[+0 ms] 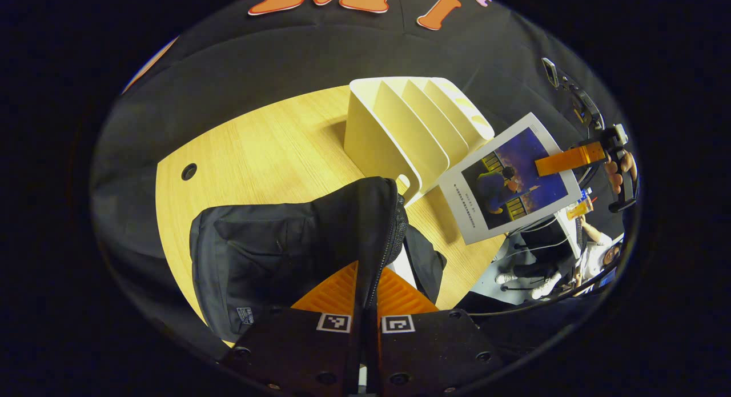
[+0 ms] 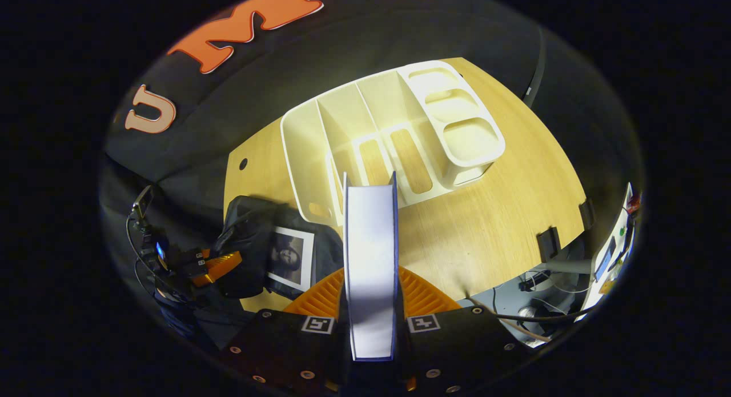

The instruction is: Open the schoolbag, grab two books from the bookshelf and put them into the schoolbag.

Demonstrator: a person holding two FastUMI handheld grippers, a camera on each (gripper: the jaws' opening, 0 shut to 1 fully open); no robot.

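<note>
white bookshelf (image 2: 394,134) beside schoolbag (image 1: 274,254), wooden table (image 2: 502,214)

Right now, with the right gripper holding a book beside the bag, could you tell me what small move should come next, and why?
Probably carry the book, clamped edge-on in the right gripper, leftward over the schoolbag and begin lowering it in. The left gripper pinches the zipper edge, holding the mouth open; one book already lies inside, and the bookshelf looks empty.

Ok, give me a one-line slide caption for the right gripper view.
Right gripper shut on a book above the table, bookshelf ahead, first book already in the schoolbag.
</note>
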